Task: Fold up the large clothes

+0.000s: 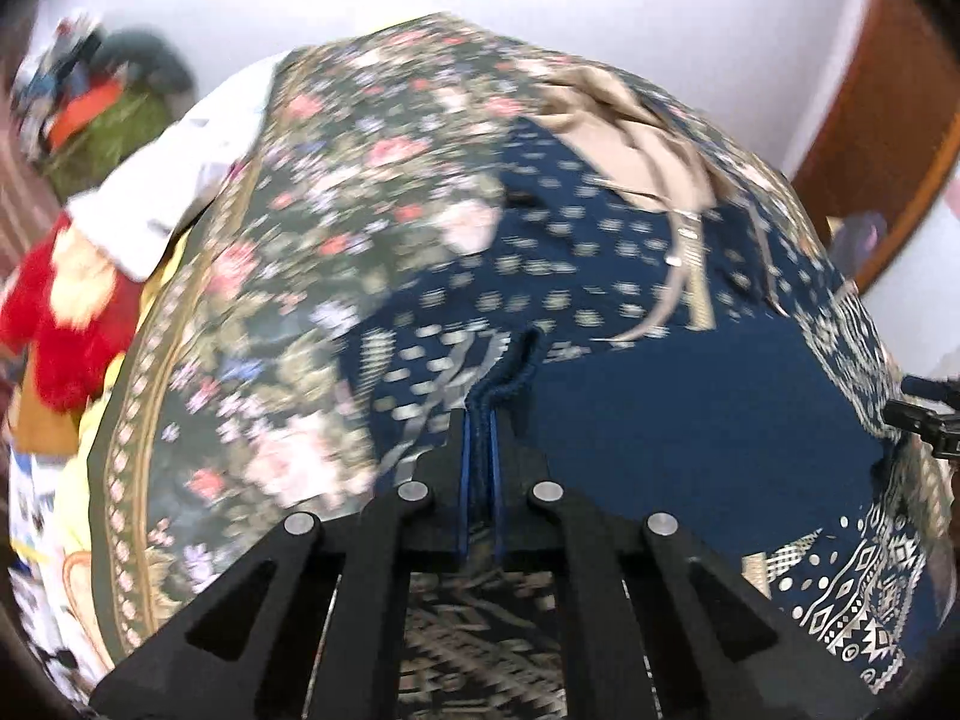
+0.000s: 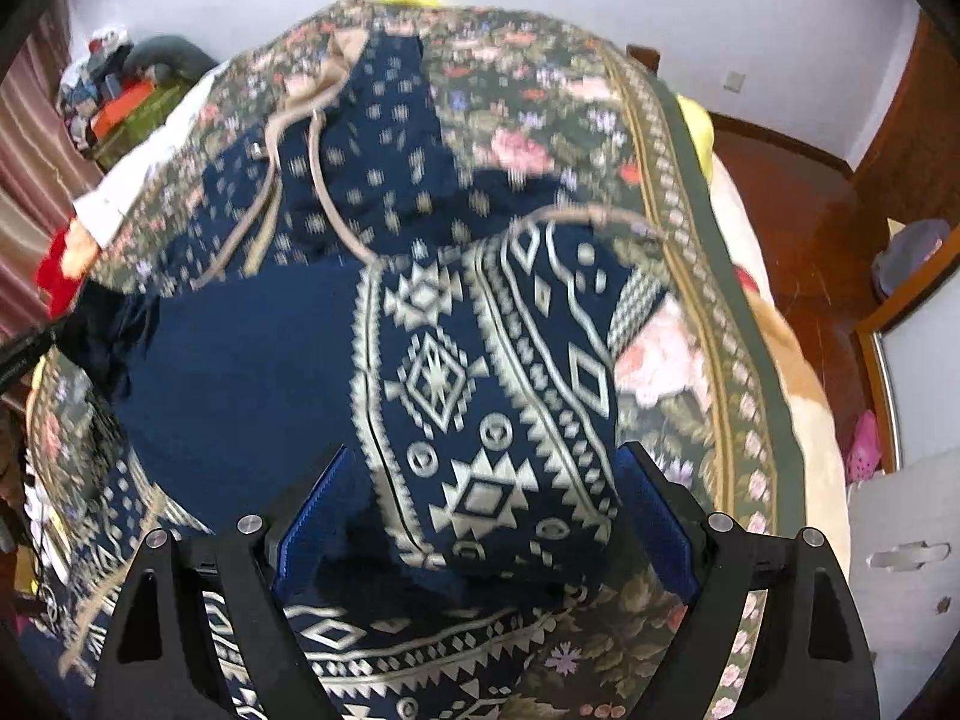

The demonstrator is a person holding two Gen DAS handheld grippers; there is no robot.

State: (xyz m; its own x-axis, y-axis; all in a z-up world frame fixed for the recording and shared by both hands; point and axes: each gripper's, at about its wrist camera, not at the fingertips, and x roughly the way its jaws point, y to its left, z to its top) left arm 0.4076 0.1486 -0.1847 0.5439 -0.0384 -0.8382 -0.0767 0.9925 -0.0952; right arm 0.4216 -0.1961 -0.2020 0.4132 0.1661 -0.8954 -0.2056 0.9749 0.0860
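Note:
A navy hooded garment (image 1: 690,420) with cream geometric patterns and a beige hood lining (image 1: 624,138) with drawstrings lies on a floral bedspread (image 1: 288,276). My left gripper (image 1: 480,414) is shut on a ribbed navy edge of the garment. In the right wrist view the same garment (image 2: 252,360) shows, and a patterned sleeve (image 2: 498,420) lies between the fingers of my right gripper (image 2: 486,480), which is open around it. The right gripper also shows at the right edge of the left wrist view (image 1: 924,420).
A red plush toy (image 1: 66,324) and white cloth (image 1: 174,180) lie at the bed's left side. A clutter pile (image 1: 90,102) stands by the far wall. Wooden floor (image 2: 798,228) and a wooden door frame (image 1: 882,120) are on the right.

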